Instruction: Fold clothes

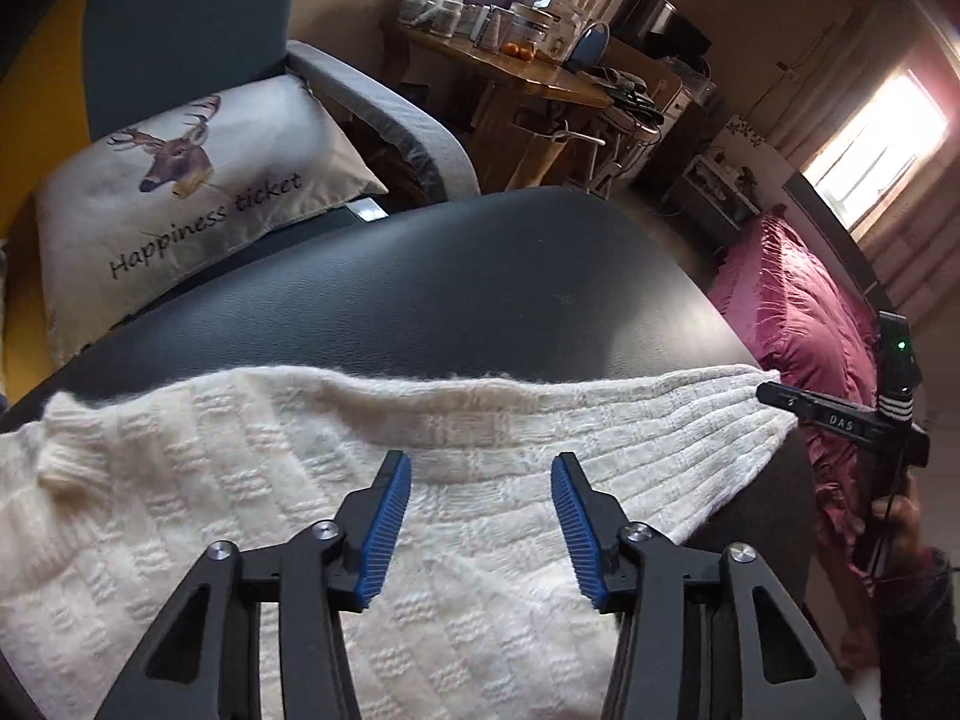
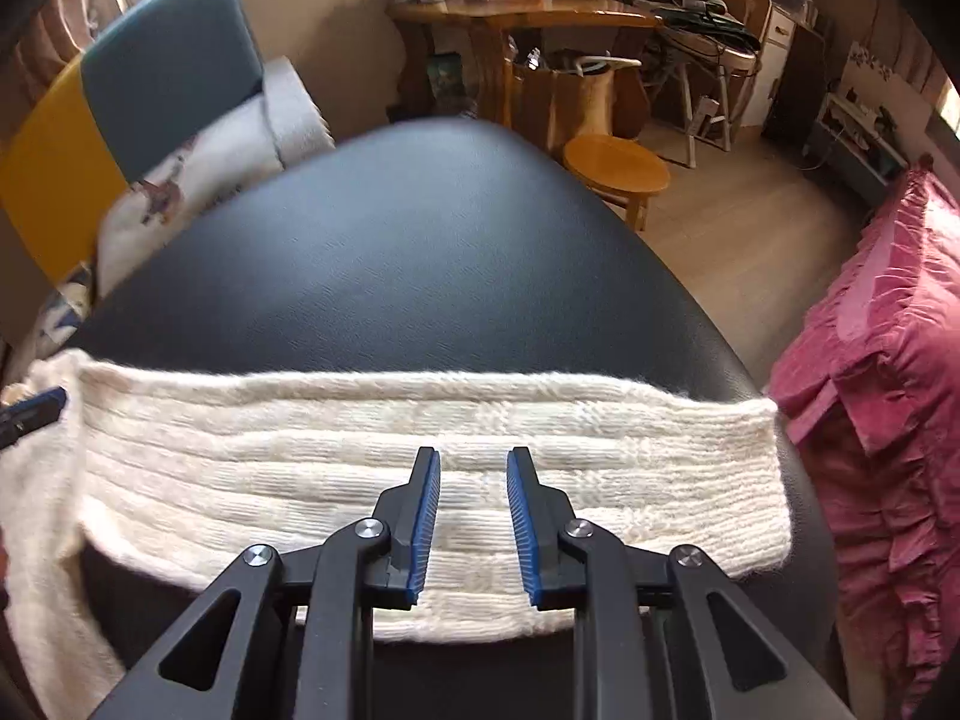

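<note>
A cream knitted sweater (image 2: 420,456) lies across the near edge of a black padded surface (image 2: 384,252), its long axis running side to side in both wrist views, ribbed bands following that same line. In the right wrist view a folded band of the knit spans almost the full width of the surface, its right end (image 2: 762,468) reaching the surface's edge beside a pink ruffled bedspread (image 2: 888,396), while its left portion drops toward the camera. The right gripper (image 2: 473,468) points steeply down over this band — its blue-padded jaws are parted by a narrow gap, with nothing pinched between them and the knit visible below. In the left wrist view the left gripper (image 1: 481,474) hangs over the wider body of the sweater, its jaws set clearly further apart and likewise empty; whether the fingertips touch the wool cannot be told. At that view's right edge the right gripper's body shows, held by a person's hand (image 1: 900,516). Beyond the surface sit a deer-print cushion (image 1: 192,192) reading "Happiness ticket", a cluttered wooden table (image 2: 528,18) and a round wooden stool (image 2: 618,168).
</note>
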Tool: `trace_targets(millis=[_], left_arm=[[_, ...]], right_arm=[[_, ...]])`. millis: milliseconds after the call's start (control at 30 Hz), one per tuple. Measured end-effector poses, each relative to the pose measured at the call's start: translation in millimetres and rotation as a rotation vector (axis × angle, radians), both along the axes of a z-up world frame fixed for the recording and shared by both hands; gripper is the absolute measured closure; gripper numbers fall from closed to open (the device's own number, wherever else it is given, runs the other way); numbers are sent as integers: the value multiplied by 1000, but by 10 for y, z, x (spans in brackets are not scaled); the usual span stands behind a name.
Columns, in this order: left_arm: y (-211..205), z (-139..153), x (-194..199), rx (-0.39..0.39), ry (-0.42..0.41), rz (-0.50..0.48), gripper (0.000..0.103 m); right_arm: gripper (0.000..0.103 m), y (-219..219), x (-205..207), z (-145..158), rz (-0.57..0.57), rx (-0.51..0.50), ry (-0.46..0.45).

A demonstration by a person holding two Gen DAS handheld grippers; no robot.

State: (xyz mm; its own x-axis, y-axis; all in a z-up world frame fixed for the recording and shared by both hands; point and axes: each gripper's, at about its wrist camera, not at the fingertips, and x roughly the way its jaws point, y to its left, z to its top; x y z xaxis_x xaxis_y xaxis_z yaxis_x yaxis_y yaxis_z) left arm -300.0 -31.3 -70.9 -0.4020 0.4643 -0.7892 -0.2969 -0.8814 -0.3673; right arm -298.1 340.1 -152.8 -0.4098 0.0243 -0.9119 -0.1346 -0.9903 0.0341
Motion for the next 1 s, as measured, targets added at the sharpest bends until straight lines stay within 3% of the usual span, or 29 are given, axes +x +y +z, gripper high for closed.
trace_targets(millis=[100,367,533,633,767,900,1000], left_arm=[[134,-117,-146,26,-50,-17,72],[303,-383,-422,17,-88,27,72],[349,-328,-440,23,-68,31,72],[210,-135,-247,60,-21,40,72],[1,98,225,78,40,10,72],[-38,104,714,68,46,-39,72],[55,43,985,56,39,-73,72]], right_arm=[[80,90,40,-79,-33,20,-18],[80,95,203,-96,-51,74,-9],[80,111,198,-68,-61,80,-21],[80,19,226,54,-42,54,6],[80,-560,289,298,170,-131,76],[80,-1221,258,258,321,-158,33],[80,-1462,219,90,337,-142,-12]])
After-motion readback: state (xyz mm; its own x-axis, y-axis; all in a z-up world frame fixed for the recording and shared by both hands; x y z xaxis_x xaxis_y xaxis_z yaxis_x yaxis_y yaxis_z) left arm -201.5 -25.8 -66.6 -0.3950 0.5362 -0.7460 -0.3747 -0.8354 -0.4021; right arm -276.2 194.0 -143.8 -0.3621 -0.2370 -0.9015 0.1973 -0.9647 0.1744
